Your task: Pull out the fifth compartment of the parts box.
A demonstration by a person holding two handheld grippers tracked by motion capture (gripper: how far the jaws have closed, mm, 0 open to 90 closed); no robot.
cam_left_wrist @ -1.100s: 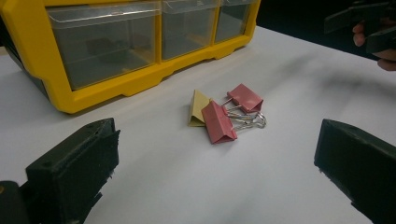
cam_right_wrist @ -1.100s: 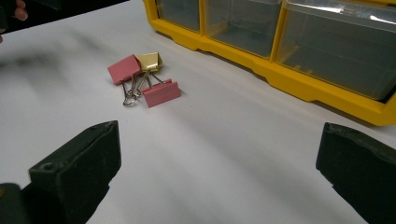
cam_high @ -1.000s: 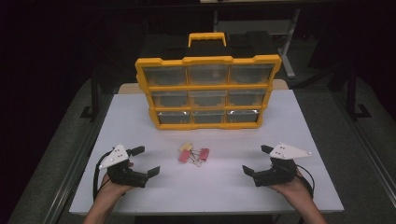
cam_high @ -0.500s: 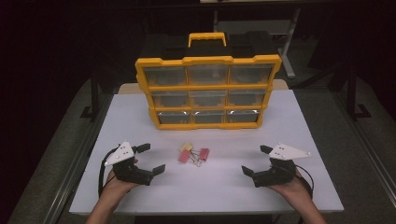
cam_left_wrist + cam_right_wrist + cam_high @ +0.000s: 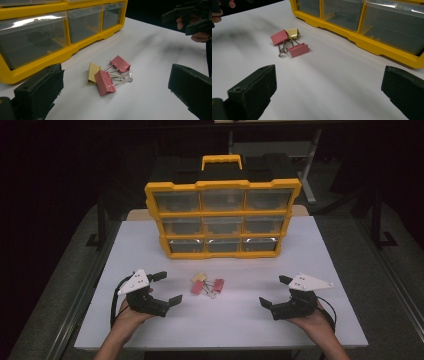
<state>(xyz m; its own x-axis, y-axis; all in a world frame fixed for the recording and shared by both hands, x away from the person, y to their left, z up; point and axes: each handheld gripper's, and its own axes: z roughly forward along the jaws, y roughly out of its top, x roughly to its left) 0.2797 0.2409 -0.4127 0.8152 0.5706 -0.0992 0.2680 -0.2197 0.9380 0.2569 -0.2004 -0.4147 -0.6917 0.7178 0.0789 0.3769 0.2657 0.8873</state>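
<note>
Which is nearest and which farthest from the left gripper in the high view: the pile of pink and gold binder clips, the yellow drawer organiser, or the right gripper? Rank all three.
1. Pile of pink and gold binder clips: just right of the left gripper, mid-table.
2. Yellow drawer organiser: farther back, at the table's far side.
3. Right gripper: across the table, near its right edge.

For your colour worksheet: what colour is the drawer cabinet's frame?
Yellow; the drawer cabinet shows best in the high view.

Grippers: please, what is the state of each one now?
Left gripper: open, holding nothing.
Right gripper: open, holding nothing.
</note>
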